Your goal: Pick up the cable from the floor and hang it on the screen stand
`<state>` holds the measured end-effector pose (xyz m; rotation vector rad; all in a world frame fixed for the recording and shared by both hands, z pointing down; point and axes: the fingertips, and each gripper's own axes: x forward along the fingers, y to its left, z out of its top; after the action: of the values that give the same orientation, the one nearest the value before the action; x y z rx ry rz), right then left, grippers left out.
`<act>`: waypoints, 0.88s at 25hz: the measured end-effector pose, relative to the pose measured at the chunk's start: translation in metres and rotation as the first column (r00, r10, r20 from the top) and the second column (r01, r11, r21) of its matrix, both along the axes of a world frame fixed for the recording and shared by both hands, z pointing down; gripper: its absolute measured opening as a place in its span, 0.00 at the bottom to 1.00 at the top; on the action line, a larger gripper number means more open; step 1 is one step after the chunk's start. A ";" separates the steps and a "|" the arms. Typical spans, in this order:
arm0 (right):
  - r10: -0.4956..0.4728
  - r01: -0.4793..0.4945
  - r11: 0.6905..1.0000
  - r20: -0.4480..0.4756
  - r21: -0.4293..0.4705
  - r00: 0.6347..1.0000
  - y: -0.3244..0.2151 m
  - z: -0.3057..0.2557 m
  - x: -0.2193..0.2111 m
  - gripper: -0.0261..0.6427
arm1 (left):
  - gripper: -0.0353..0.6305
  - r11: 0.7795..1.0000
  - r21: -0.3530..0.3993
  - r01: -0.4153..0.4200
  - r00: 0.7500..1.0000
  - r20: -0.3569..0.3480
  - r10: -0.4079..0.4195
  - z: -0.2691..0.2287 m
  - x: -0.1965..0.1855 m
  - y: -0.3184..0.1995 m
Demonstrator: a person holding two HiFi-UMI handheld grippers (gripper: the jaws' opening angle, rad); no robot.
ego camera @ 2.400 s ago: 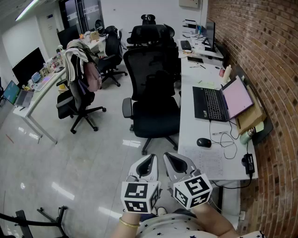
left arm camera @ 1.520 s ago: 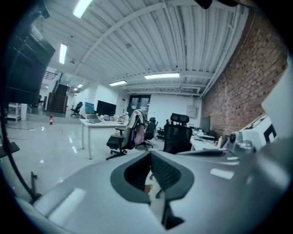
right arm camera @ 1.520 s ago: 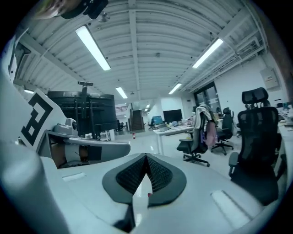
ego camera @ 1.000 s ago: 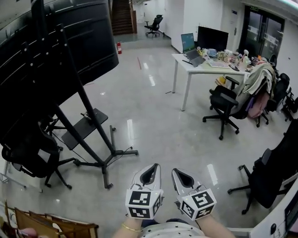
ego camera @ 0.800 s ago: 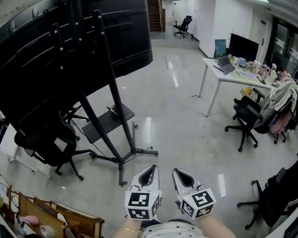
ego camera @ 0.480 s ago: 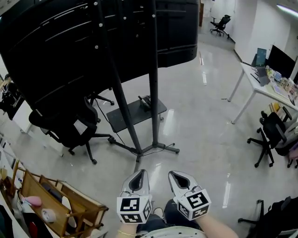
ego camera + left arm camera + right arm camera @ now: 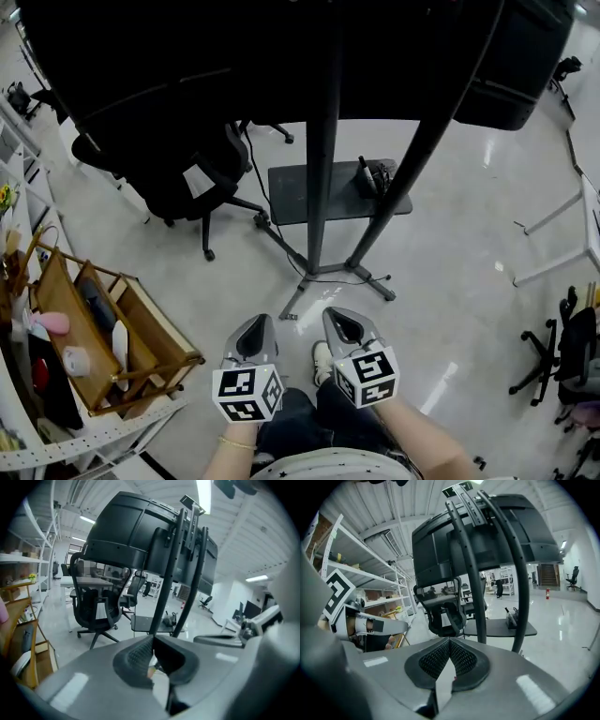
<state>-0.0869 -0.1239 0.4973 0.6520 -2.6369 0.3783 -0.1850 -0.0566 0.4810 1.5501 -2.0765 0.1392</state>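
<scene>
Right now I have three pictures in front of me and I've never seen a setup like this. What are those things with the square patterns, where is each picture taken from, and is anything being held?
There is no robot here. A person holds a two-jaw gripper in each hand. The top-down picture comes from a camera on the person's head. The left gripper and right gripper show at its bottom, and the patterned cubes are part of them. The other two pictures come from a camera riding on each gripper, looking along its jaws. In both, the jaws are together with nothing between them, so nothing is held. Ahead, on the glossy floor, a big black screen sits on its screen stand, whose tray carries a dark bundle. To the left are an office chair and a wooden rack.
</scene>
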 end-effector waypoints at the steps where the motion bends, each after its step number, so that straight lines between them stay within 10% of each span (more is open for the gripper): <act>1: -0.020 0.020 1.000 -0.008 -0.005 1.000 -0.011 0.006 -0.010 0.04 | 0.06 1.000 -0.007 0.022 1.000 0.013 -0.022 0.009 -0.007 -0.008; 12: -0.162 0.154 0.986 -0.153 -0.063 0.975 -0.072 0.155 -0.110 0.04 | 0.06 0.973 -0.179 0.142 0.988 -0.035 -0.151 0.172 -0.077 -0.070; 22: -0.144 0.125 0.988 -0.267 -0.088 0.953 -0.139 0.341 -0.184 0.12 | 0.06 0.970 -0.230 0.081 0.994 -0.049 -0.094 0.315 -0.145 -0.113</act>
<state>-0.2709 -0.2627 0.8381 0.4614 -2.3767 0.3145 -0.3296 -0.1700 0.7959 1.3081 -2.0007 0.2853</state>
